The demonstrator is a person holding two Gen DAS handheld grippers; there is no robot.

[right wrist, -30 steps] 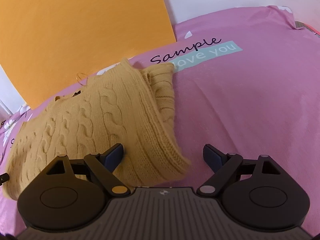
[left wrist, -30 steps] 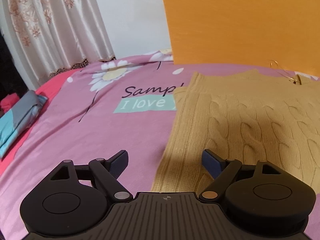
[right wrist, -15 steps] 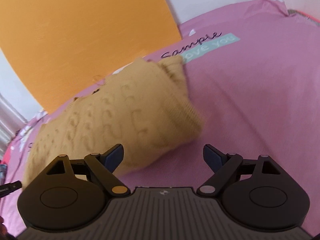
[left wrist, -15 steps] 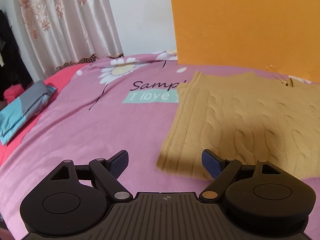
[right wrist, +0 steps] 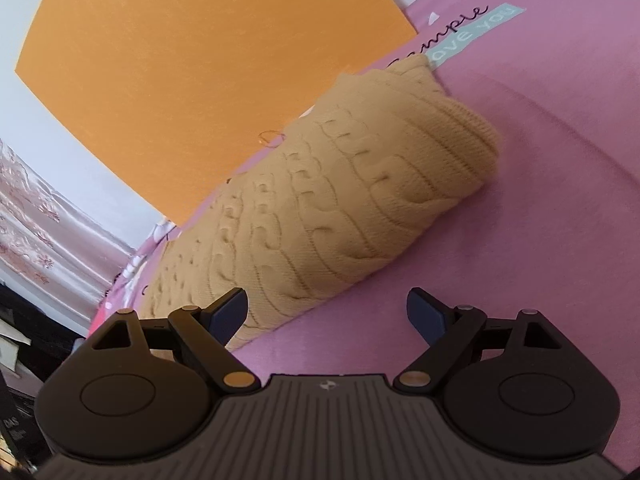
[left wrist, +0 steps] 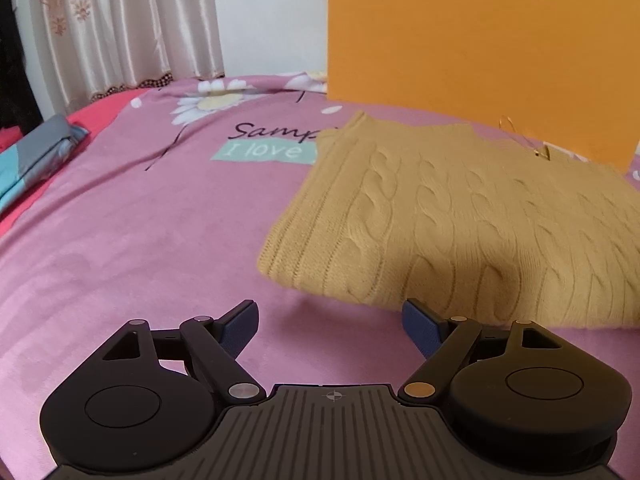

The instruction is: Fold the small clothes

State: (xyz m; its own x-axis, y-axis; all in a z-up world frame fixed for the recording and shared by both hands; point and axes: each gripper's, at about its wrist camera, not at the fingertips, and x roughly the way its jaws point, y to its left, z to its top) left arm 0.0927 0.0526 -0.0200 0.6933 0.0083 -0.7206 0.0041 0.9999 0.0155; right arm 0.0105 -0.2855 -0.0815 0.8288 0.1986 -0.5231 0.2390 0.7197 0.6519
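A mustard cable-knit sweater (left wrist: 460, 224) lies folded flat on the pink bedsheet (left wrist: 140, 240); it also shows in the right wrist view (right wrist: 320, 208). My left gripper (left wrist: 330, 320) is open and empty, just in front of the sweater's near edge, above the sheet. My right gripper (right wrist: 326, 308) is open and empty, tilted, with its left fingertip (right wrist: 228, 312) in front of the sweater's near corner.
An orange board (left wrist: 480, 40) stands behind the sweater. A folded grey and blue cloth (left wrist: 36, 160) lies at the far left on a red cover. A curtain (left wrist: 120, 24) hangs at the back left. A thin wire hanger hook (left wrist: 510, 124) lies by the sweater's far edge.
Both grippers have drawn back from the sweater, which now lies folded on the sheet. The right gripper has let a fold fall and has tilted.
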